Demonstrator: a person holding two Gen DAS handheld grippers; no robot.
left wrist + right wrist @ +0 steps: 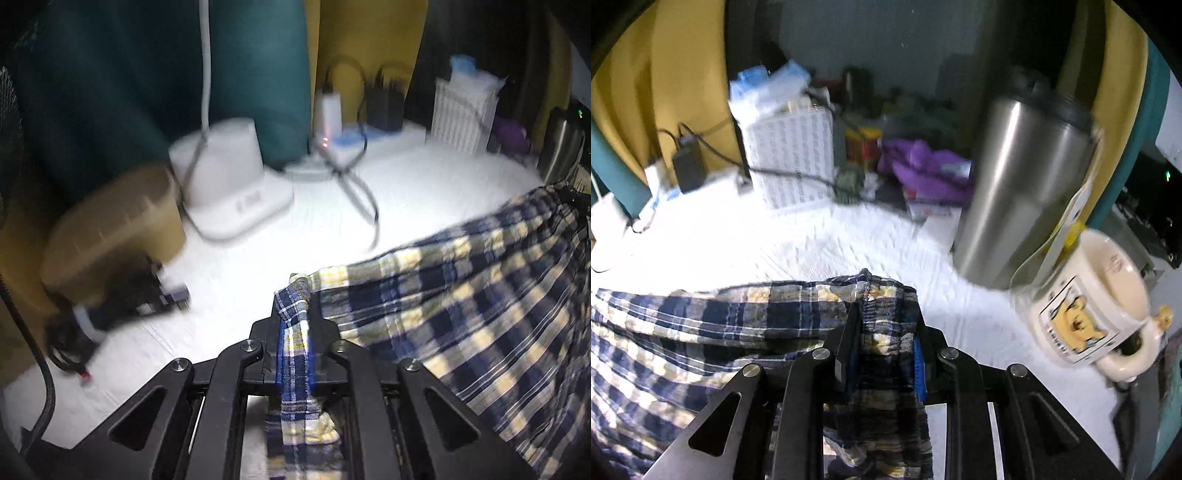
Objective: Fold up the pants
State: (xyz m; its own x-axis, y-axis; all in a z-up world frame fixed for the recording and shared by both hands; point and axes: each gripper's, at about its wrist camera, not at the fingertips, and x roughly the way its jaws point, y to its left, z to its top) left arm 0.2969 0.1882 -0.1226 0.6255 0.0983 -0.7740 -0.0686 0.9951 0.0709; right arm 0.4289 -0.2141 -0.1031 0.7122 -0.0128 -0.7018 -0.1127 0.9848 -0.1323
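The pants are blue, white and yellow plaid cloth, stretched between my two grippers above a white surface. In the left wrist view my left gripper is shut on a thin bunched corner of the pants, and the cloth runs off to the right. In the right wrist view my right gripper is shut on a thicker gathered edge of the pants, with the fabric spreading away to the left. Cloth hangs down behind both sets of fingers.
Left wrist view: a white lamp base, a tan box, a dark cable, a white basket. Right wrist view: a steel tumbler and a cream mug stand close on the right; purple cloth lies behind.
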